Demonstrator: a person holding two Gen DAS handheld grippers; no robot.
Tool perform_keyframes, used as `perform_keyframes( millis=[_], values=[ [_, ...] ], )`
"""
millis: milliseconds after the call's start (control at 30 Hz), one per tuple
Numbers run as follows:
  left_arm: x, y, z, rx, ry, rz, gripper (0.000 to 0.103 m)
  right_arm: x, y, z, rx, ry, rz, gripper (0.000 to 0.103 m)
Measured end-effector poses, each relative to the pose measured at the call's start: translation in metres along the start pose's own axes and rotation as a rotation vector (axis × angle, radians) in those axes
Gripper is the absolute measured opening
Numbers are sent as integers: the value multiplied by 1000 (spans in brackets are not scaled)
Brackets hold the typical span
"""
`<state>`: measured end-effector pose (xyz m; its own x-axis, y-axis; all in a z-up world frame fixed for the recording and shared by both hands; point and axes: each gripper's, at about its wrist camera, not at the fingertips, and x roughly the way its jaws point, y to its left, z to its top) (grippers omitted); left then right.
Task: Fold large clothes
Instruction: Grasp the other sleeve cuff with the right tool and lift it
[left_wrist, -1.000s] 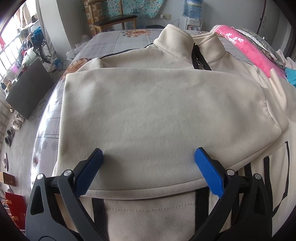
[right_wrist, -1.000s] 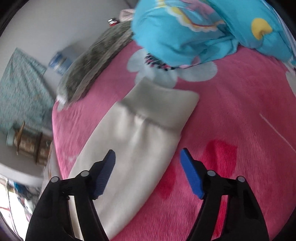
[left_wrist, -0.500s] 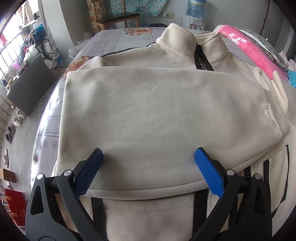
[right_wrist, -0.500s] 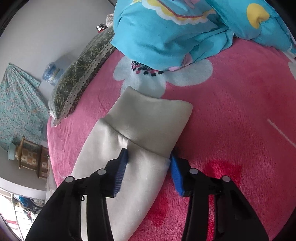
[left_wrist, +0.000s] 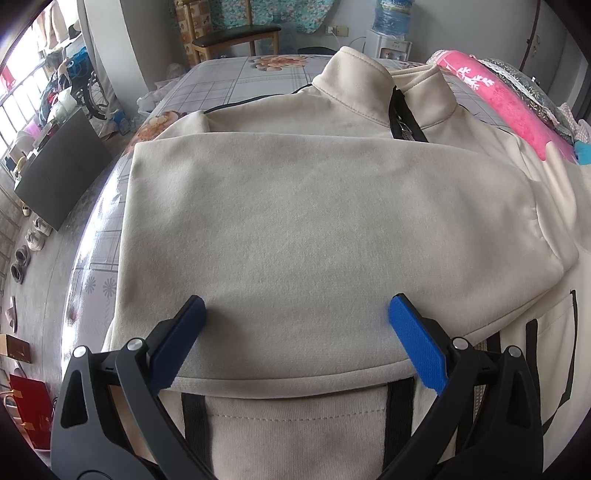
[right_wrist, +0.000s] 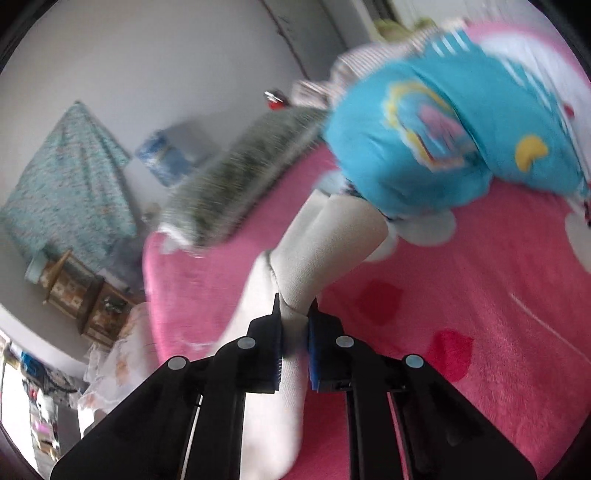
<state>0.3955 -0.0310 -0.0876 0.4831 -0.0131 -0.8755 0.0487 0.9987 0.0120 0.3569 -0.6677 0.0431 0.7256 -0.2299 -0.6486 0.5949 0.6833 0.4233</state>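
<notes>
A cream zip-up jacket with black trim lies on the bed, one sleeve folded across its chest, the collar at the far end. My left gripper hovers open over the folded sleeve near the hem, nothing between its blue pads. In the right wrist view, the jacket's other sleeve is pinched just behind its cuff by my right gripper. Its jaws are closing on the fabric and the cuff end is lifted off the pink blanket.
A blue cartoon-print bundle and a dark green patterned pillow lie on the pink blanket beyond the cuff. In the left wrist view, a chair, a water dispenser and a dark cabinet stand around the bed; shoes lie on the floor.
My right gripper went from open over the sleeve to shut on it behind the cuff, then rose, lifting the cuff off the pink blanket. The left gripper has not moved.
</notes>
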Motion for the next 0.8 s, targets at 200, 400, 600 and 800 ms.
perform_keyframes(
  millis=[200,400,600,800],
  values=[
    [0,0,0,-1,1,0,97,-50,51,-6,-86,-59,99,11],
    [1,0,1,3,6,0,97,-79,94,-18,-144,-67,190,11],
    [5,2,6,5,47,-4,97,-99,128,-38,-188,-27,252,11],
    [7,4,10,25,98,-12,97,-111,154,-57,-177,26,309,11]
  ],
)
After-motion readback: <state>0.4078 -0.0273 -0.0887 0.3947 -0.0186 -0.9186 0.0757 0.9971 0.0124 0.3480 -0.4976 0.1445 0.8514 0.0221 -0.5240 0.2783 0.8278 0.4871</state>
